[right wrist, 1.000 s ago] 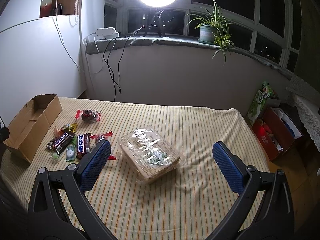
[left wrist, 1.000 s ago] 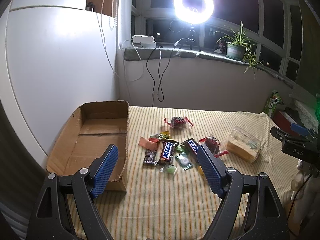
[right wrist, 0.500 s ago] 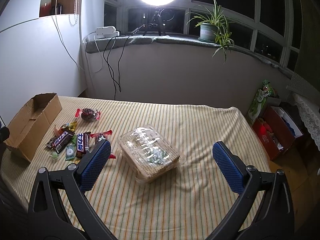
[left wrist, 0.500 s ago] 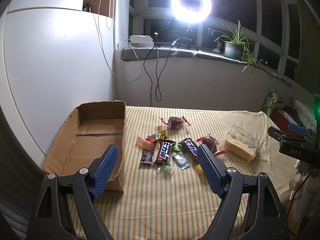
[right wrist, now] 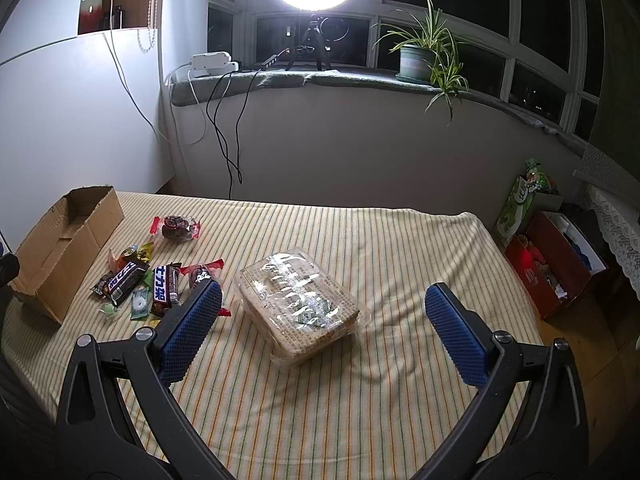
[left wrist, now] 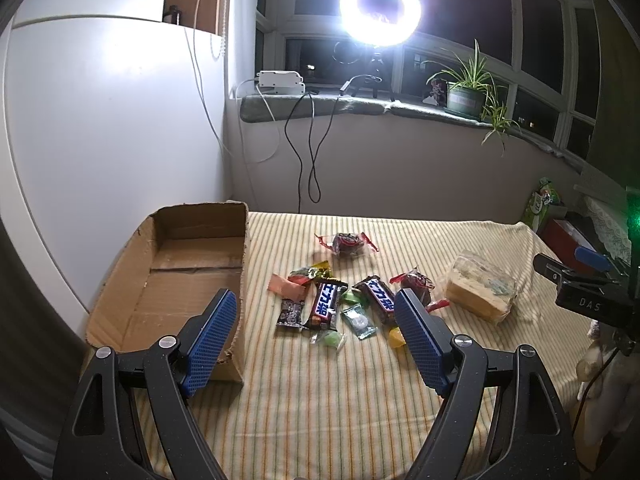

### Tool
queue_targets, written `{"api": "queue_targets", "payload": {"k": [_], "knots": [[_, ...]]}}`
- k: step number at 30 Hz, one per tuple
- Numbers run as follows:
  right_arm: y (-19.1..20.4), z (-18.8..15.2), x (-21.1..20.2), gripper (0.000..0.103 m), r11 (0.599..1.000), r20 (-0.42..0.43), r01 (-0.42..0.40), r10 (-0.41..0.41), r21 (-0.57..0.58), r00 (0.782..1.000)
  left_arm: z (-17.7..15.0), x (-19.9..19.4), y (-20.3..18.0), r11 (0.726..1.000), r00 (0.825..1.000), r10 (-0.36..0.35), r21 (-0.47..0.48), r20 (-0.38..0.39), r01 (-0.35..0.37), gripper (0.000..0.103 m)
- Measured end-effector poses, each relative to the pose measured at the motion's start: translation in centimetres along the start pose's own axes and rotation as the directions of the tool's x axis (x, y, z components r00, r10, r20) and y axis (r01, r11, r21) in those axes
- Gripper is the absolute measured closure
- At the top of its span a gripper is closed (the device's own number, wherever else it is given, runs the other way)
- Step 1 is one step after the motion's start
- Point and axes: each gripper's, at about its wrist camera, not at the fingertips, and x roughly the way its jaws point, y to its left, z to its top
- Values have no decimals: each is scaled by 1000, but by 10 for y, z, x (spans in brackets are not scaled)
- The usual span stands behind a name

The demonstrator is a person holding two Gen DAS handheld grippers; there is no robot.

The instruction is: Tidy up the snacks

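Snacks are scattered mid-worktop on the striped cloth (left wrist: 320, 408), none boxed yet. Two wrapped chocolate bars (left wrist: 327, 305) lie side by side in the cluster, ringed by small wrapped candies (left wrist: 330, 338); a red-ended round sweet (left wrist: 347, 242) sits a little beyond them, toward the window. A clear-wrapped cracker pack (right wrist: 298, 304) lies apart from the cluster, to its right.

Handling, as judged: bars are light and fairly stiff, with glossy film likely to slip, so a grip across the narrow width at mid-length is suggested. Small candies are very light and crinkly, with twisted ends that would deform; the body should be pinched, not the tails. The cracker pack is bulkier, its contents are probably brittle and its film is slick; it should be taken across the short sides with modest squeeze, since over-clamping may crack it.

The cardboard box (left wrist: 188, 272) stands open and empty at the left edge of the worktop, its near wall just beside the candy cluster; it is presumed to be the destination.

The left tool (left wrist: 310, 338) is held above the cluster, jaws spread wide, nothing between them. The right tool (right wrist: 320, 330) is held over the cracker pack, jaws likewise wide apart and empty. No contact with any item is seen.

A ring light (left wrist: 380, 8) and a potted plant (right wrist: 424, 60) are noted on the windowsill, well clear of the work.
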Motion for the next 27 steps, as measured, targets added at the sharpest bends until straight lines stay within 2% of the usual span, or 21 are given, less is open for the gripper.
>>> {"api": "queue_targets", "payload": {"k": [27], "knots": [[-9, -5, 15, 0, 1000, -37, -9, 10, 10, 999, 2, 12, -12, 1000, 1000, -17, 15, -20, 17, 22]]}}
